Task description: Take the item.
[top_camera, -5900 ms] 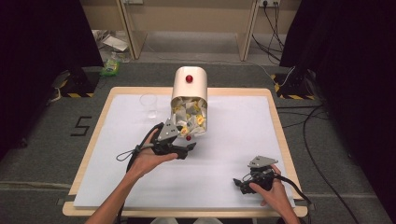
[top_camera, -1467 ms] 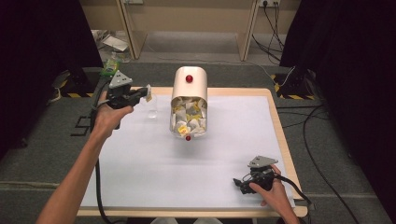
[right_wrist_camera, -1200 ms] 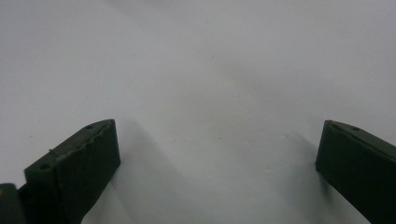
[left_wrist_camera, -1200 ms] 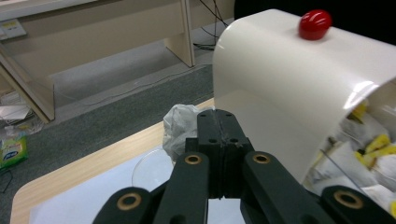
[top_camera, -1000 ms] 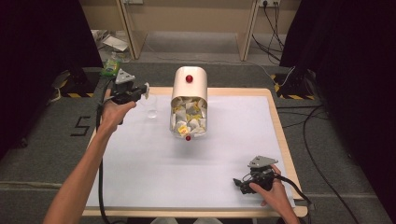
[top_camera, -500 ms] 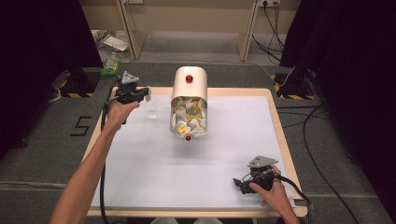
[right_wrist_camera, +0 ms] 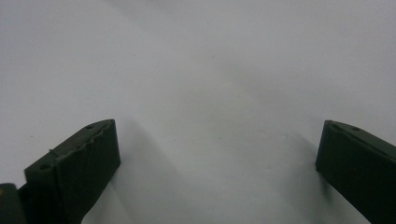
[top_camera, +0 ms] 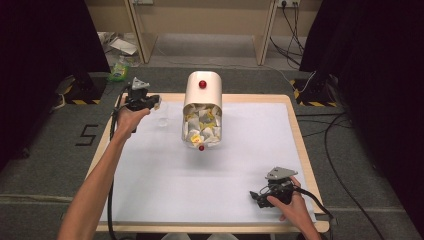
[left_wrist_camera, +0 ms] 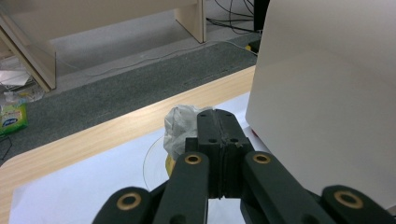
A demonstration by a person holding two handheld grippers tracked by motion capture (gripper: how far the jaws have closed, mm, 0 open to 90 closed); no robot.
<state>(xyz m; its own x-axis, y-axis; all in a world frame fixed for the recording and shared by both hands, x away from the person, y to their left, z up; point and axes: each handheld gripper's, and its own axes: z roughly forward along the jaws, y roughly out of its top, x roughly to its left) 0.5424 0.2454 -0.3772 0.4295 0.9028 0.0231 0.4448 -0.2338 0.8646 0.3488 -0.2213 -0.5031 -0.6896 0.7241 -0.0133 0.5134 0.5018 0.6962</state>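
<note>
My left gripper (left_wrist_camera: 219,140) is clamped on a wrapped candy (left_wrist_camera: 180,128) above the clear dish (top_camera: 162,121) near the table's (top_camera: 260,98) far left corner, beside the dispenser (top_camera: 202,107). I judge this the drop-off: next, unclamp over the dish. My right gripper (top_camera: 267,192), jaws wide apart, rests near the front right corner.

Beyond your table's (top_camera: 300,150) far edge, a green packet (top_camera: 119,72) lies on the grey floor beside crumpled paper (top_camera: 120,46). Black cables (top_camera: 292,22) trail near the wooden legs (top_camera: 264,30).
</note>
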